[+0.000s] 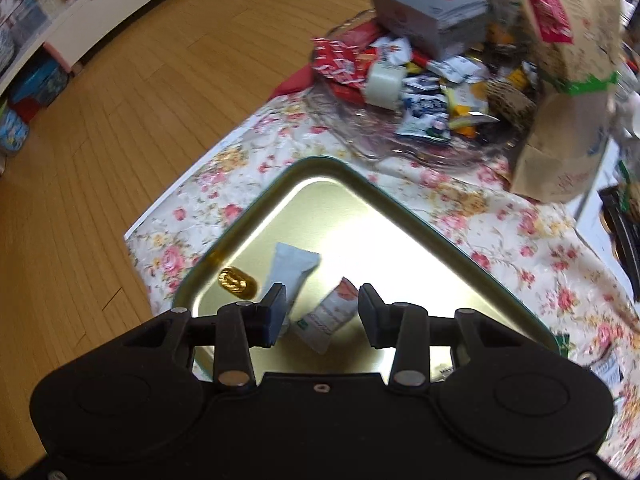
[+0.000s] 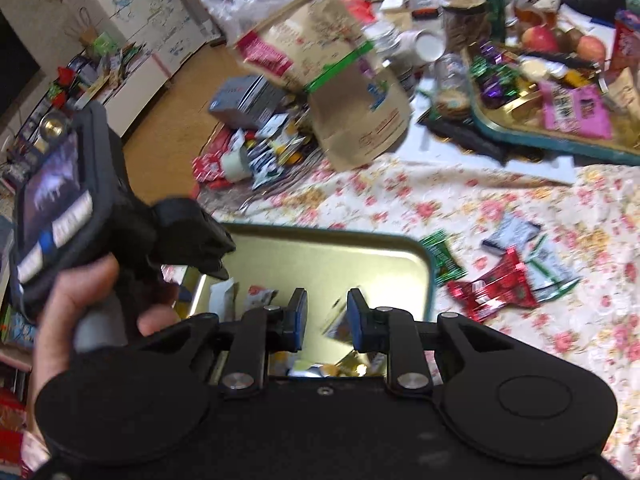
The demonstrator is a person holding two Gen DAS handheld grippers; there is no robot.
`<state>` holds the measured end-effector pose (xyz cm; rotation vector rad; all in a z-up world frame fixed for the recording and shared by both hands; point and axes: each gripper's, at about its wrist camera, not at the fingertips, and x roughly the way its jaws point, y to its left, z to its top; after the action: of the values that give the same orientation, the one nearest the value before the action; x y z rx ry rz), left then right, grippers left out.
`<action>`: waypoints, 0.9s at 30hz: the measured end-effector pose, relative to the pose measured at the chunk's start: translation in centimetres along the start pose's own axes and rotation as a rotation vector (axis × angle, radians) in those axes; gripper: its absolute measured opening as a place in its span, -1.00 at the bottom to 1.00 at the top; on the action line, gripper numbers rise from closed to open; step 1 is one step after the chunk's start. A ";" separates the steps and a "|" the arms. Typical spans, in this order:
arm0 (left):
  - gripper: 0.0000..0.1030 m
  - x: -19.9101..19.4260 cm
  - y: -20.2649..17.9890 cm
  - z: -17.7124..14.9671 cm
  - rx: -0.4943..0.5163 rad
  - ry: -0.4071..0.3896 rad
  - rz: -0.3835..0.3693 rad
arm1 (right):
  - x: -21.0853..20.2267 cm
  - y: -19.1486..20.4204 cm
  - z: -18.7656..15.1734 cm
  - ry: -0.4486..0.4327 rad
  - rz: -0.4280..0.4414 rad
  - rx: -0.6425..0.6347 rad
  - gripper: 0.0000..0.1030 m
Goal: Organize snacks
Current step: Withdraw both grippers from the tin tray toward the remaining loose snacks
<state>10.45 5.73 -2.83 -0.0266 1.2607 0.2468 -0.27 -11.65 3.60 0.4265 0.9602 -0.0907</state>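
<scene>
A shiny metal tray (image 1: 360, 216) with a green rim lies on the flowered tablecloth. In it lie a pale blue packet (image 1: 294, 266), a white and red packet (image 1: 334, 316) and a gold-wrapped sweet (image 1: 237, 282). My left gripper (image 1: 322, 312) is open just above the white and red packet, holding nothing. My right gripper (image 2: 327, 314) is open over the same tray (image 2: 360, 252), and a small packet (image 2: 340, 326) shows between its fingers, not gripped. The left gripper's body and the hand holding it (image 2: 80, 240) fill the left of the right wrist view.
A glass dish (image 1: 360, 136) heaped with snack packets, a grey box (image 1: 428, 4) and a tape roll (image 1: 384, 82) stands beyond the tray, next to a brown paper bag (image 2: 352, 92). Loose packets (image 2: 500, 280) lie right of the tray. A second cluttered tray (image 2: 540, 136) stands at the back right.
</scene>
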 end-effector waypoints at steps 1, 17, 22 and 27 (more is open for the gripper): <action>-0.04 0.1 -0.5 -0.2 0.014 0.004 -0.016 | -0.4 -0.4 0.1 -0.008 -0.010 0.006 -0.52; -0.04 -1.2 -6.5 -4.9 0.174 0.024 -0.098 | -4.2 -7.4 2.3 -0.098 -0.110 0.153 -0.51; -0.05 -2.8 -8.3 -5.7 0.221 0.008 -0.126 | -4.9 -8.9 2.7 -0.119 -0.134 0.186 -0.51; -0.05 -4.5 -10.1 -6.5 0.263 -0.006 -0.162 | -5.4 -9.7 2.7 -0.143 -0.193 0.176 -0.51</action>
<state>5.14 -5.86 -1.78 0.0972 1.2689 -0.0595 -3.81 -22.19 6.28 0.4818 0.8531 -0.3786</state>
